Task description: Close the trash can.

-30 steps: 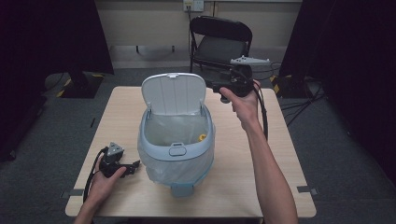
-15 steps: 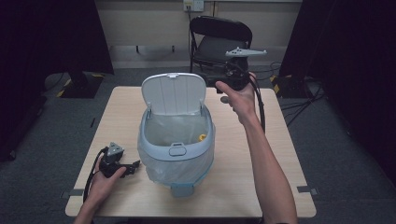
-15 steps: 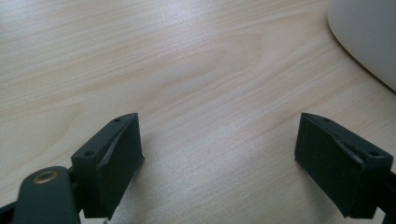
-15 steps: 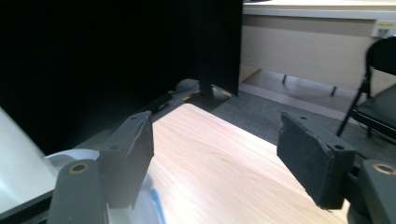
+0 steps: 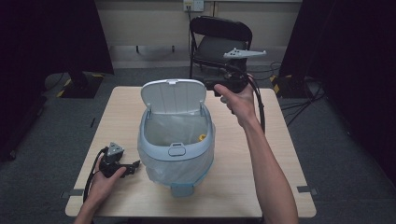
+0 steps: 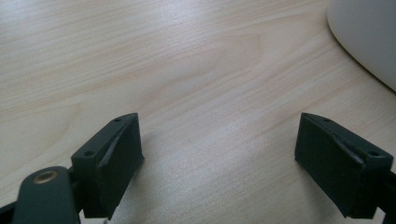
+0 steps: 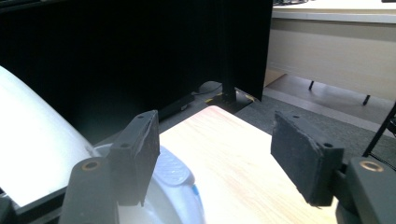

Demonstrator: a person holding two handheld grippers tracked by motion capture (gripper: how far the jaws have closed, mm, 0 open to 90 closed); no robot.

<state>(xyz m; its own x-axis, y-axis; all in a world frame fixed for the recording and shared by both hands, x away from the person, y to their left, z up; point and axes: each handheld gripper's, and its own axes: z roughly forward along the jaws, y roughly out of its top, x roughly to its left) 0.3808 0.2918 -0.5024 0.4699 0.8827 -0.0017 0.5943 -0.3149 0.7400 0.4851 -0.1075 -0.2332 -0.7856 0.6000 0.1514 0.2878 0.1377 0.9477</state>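
Observation:
A pale blue bin (image 5: 177,156) with a clear liner stands mid-table, and its white lid (image 5: 173,95) is raised. A small yellow piece (image 5: 202,137) shows inside at the right rim. My right gripper (image 5: 214,87) hovers by the lid's upper right corner, pointing left. Its jaws have just been closing a little but stay open with nothing between them. In the right gripper view (image 7: 215,154) the lid (image 7: 32,154) curves at the left. My left gripper (image 5: 135,165) rests on the table left of the bin, open and empty (image 6: 219,158), with the bin wall (image 6: 369,37) to its right.
A black folding chair (image 5: 219,42) stands just beyond the table's far edge, behind my right hand. The wooden table (image 5: 280,154) has bare room right of the bin and at the far left. Dark curtains and a stand base (image 5: 79,84) flank the table.
My right hand has lifted the gripper a little higher beside the lid. The left gripper and the bin have not moved.

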